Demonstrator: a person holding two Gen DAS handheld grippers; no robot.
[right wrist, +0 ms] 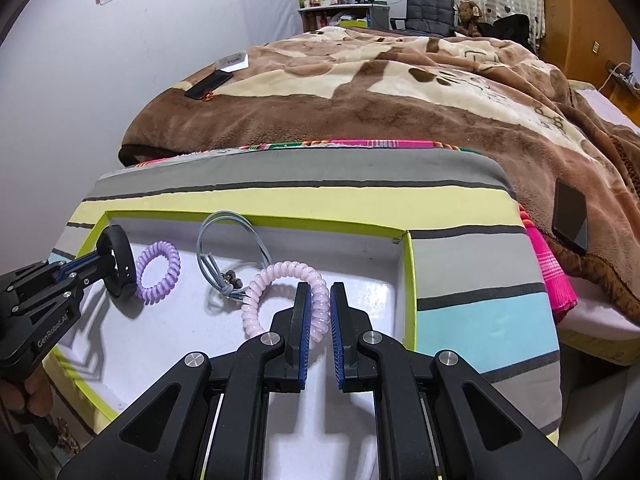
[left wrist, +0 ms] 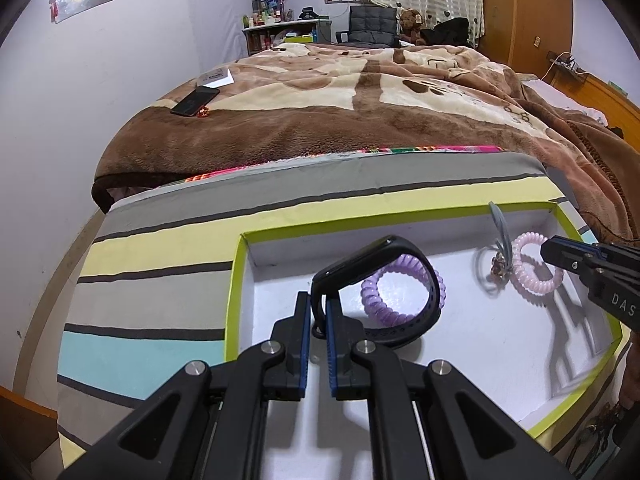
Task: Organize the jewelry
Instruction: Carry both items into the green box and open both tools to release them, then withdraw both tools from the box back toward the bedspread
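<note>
A shallow white box with a lime-green rim [left wrist: 236,276] [right wrist: 410,276] lies on a striped cushion. My left gripper [left wrist: 319,300] [right wrist: 105,258] is shut on a black wristband [left wrist: 416,276] [right wrist: 122,264], which stands in the box's left part. A purple coil hair tie [left wrist: 400,308] [right wrist: 158,266] lies just behind the band. My right gripper [right wrist: 320,292] [left wrist: 546,249] is shut on a pale pink coil hair tie [right wrist: 276,280] [left wrist: 532,280] over the box's right part. A grey elastic with a small charm [right wrist: 228,256] [left wrist: 498,258] rests beside the pink coil.
The striped cushion [left wrist: 160,248] [right wrist: 472,248] sits at the foot of a bed with a brown blanket [left wrist: 320,120]. A phone [left wrist: 196,101] and a white card [left wrist: 216,77] lie on the blanket. Another dark phone [right wrist: 570,218] lies right of the cushion.
</note>
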